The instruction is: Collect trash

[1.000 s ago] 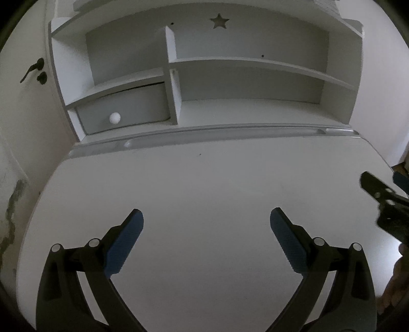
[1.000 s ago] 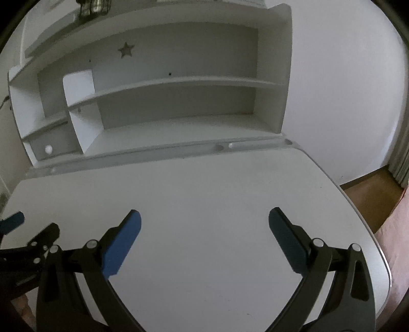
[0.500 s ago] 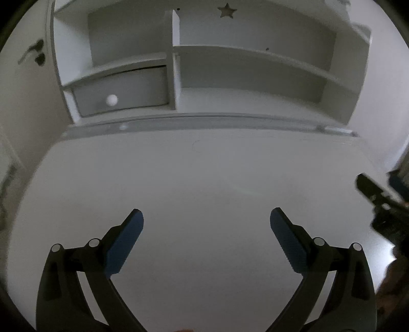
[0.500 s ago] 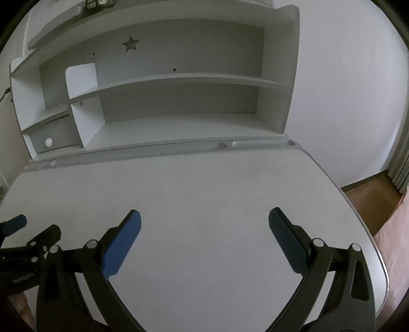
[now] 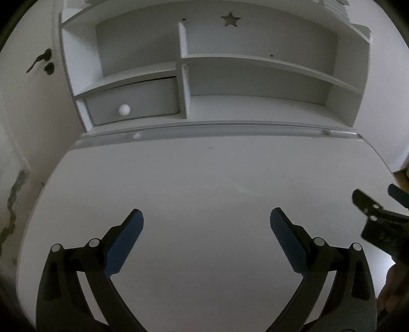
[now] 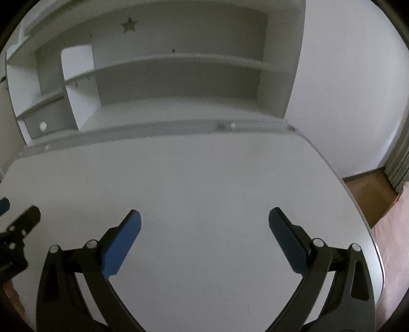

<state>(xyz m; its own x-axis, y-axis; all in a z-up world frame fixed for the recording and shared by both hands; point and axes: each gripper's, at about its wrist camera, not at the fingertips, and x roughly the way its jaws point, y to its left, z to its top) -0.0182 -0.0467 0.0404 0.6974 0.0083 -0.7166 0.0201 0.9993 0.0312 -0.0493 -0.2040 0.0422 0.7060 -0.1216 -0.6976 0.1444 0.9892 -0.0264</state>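
Both the left gripper (image 5: 206, 222) and the right gripper (image 6: 204, 222) are held with blue-padded fingers (image 5: 125, 240) spread and empty over the white rounded counter (image 5: 204, 173). Compared with a second ago, only the viewpoints have shifted; no trash is seen anywhere, so collection appears finished.

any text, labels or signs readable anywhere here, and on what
No readable words or numbers in either view.
Star: a cut-out shape in the back panel of the shelf unit, the only sign, not text.
Left gripper and right gripper: no markings legible; a faint pale mark on the left gripper's body at the edge of the right view is too blurred to read.
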